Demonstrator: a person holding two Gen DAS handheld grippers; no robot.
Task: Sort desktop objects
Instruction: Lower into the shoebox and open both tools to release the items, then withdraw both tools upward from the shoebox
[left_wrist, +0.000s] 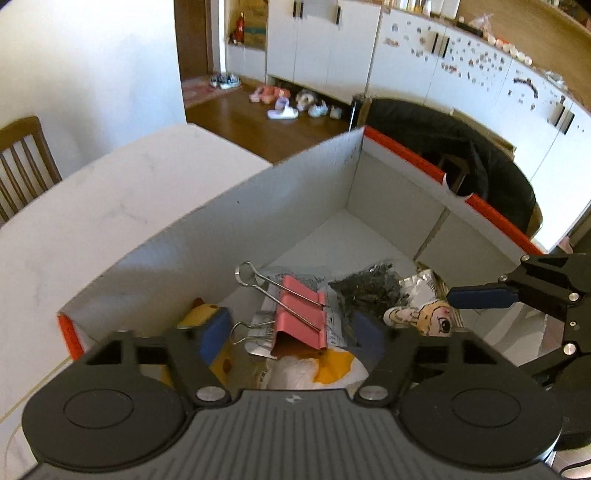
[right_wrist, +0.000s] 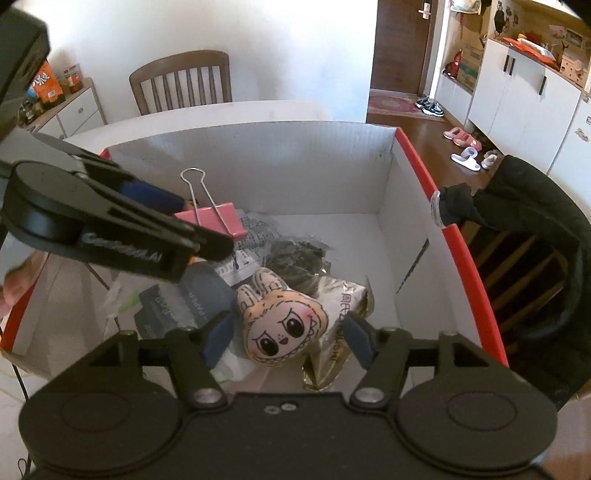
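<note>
- Over the open cardboard box (right_wrist: 391, 177) on the white worktop (left_wrist: 110, 206), both tools hang nose-down, and everything I describe I place against that box.
- Left gripper (left_wrist: 291, 332): its jaws stand released, with the pink binder clip (left_wrist: 301, 314) lying between them on the heap inside the box; the pads do not seem to press on it.
- Right gripper (right_wrist: 288, 332): its jaws are likewise spread, the cartoon plush face (right_wrist: 282, 328) sitting between them on the box floor, loose as far as I can tell.
- Elsewhere inside the box lie a dark bag of small bits (right_wrist: 295, 258), a gold foil packet (right_wrist: 340, 325) and some printed paper packets (right_wrist: 173, 310), all piled toward the near end; the far end of the floor is bare.
- My reading: 2 items are being dropped off at once, so this is the release step of the sort.
- Next move, I judge, calls for lifting both tools straight up out of the box so the fingers clear the clip's wire handles and the plush, then going for whatever is left outside; none of that shows here.
- Beyond the box's far wall stands a wooden chair (right_wrist: 181, 81); past its red-edged side, a chair draped with a black coat (right_wrist: 535, 206), wooden flooring with slippers (right_wrist: 465, 147), and white cabinets (right_wrist: 517, 99).
</note>
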